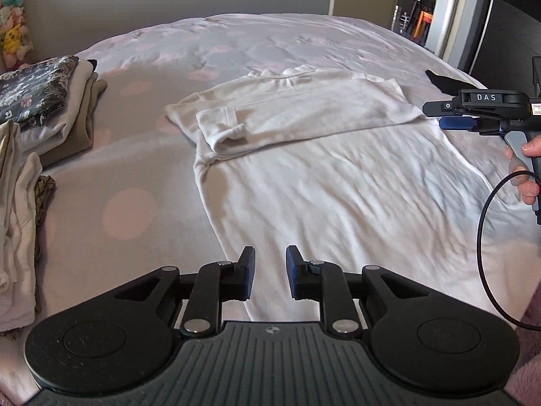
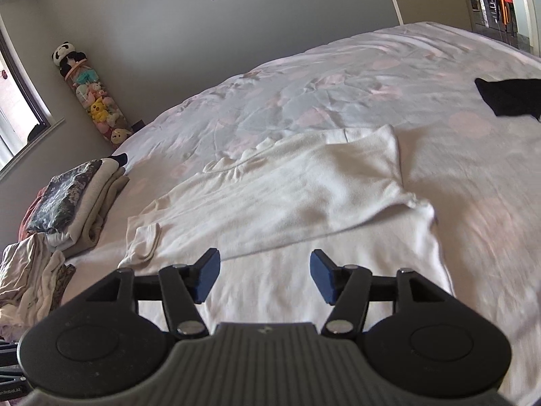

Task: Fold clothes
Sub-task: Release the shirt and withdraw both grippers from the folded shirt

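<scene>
The pale bedspread with pink dots [image 1: 128, 169] carries the white long-sleeved knit top [image 1: 321, 182], spread flat, its upper part already folded down in a band. Its long axis runs away from you, hem nearest (both tools hang just over that end). Your left gripper [image 1: 270, 274] stands slightly parted, empty, above the hem's left side. Your right gripper [image 2: 265, 275] stands wider, empty, nearer the right edge.
</scene>
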`<action>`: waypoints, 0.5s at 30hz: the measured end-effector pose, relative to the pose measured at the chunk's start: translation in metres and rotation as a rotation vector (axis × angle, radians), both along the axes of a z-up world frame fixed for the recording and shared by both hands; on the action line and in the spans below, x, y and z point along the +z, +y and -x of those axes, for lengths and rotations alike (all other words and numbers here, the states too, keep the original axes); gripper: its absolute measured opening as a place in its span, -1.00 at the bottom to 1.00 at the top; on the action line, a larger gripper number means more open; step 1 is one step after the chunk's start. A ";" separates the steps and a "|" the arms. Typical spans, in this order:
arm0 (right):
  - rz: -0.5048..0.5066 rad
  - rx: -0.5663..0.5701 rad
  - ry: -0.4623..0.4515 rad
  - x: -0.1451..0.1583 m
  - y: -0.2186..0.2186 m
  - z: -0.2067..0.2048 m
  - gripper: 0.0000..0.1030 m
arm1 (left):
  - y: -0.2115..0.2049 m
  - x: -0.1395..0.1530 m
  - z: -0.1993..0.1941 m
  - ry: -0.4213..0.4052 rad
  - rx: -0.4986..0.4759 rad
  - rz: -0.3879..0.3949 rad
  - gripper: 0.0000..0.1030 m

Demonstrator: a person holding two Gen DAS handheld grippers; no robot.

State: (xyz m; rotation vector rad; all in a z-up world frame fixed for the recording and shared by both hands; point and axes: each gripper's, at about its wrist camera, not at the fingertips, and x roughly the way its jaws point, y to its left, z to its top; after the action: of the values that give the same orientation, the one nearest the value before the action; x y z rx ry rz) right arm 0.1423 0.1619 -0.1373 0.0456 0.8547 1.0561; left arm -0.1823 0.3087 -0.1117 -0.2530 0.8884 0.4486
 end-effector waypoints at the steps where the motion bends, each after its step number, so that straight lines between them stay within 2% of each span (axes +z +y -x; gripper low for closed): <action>1: 0.005 -0.008 0.011 0.000 -0.011 0.006 0.21 | -0.008 0.001 0.004 0.003 -0.029 -0.002 -0.64; 6: -0.002 -0.035 -0.010 0.015 -0.063 0.034 0.21 | -0.042 -0.001 0.024 0.046 -0.157 -0.037 -0.46; 10: -0.004 -0.051 -0.067 0.029 -0.092 0.048 0.22 | -0.060 -0.007 0.043 0.085 -0.211 -0.044 -0.44; 13: -0.001 -0.070 -0.094 0.036 -0.112 0.054 0.22 | -0.073 -0.013 0.055 0.141 -0.256 -0.077 -0.42; 14: 0.000 -0.077 -0.101 0.038 -0.118 0.055 0.22 | -0.079 -0.016 0.058 0.159 -0.278 -0.089 -0.36; 15: 0.001 -0.083 -0.108 0.040 -0.124 0.056 0.22 | -0.085 -0.019 0.060 0.177 -0.302 -0.100 -0.21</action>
State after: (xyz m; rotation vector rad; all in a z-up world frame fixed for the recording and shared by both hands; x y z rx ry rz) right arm 0.0863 0.0374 -0.0978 0.0226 0.7493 0.9713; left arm -0.2425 0.2238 -0.1311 0.0144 1.0546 0.2356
